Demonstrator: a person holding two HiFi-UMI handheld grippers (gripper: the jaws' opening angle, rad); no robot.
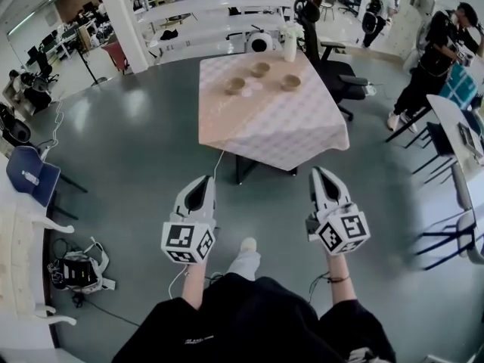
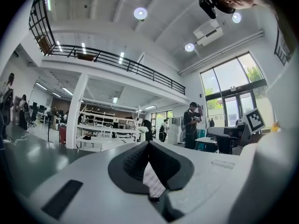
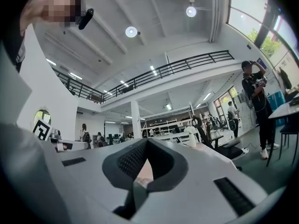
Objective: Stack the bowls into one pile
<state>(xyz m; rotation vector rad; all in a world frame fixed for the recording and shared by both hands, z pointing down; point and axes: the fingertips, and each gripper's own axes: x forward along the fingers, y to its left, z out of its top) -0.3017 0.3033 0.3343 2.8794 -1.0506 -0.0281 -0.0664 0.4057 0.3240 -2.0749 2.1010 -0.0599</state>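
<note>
Head view: left tongs (image 1: pixel 204 181), right tongs (image 1: pixel 318 174) both closed, empty; three bowls (image 1: pixel 260 69) apart on worktop (image 1: pixel 272 131), well ahead of tongs.

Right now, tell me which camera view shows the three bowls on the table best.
The head view. It looks down on all three bowls, which stand apart from one another on the checked table, far ahead. The left gripper view and the right gripper view each catch only a sliver of the table's cloth, and no bowl can be made out in either.
</note>
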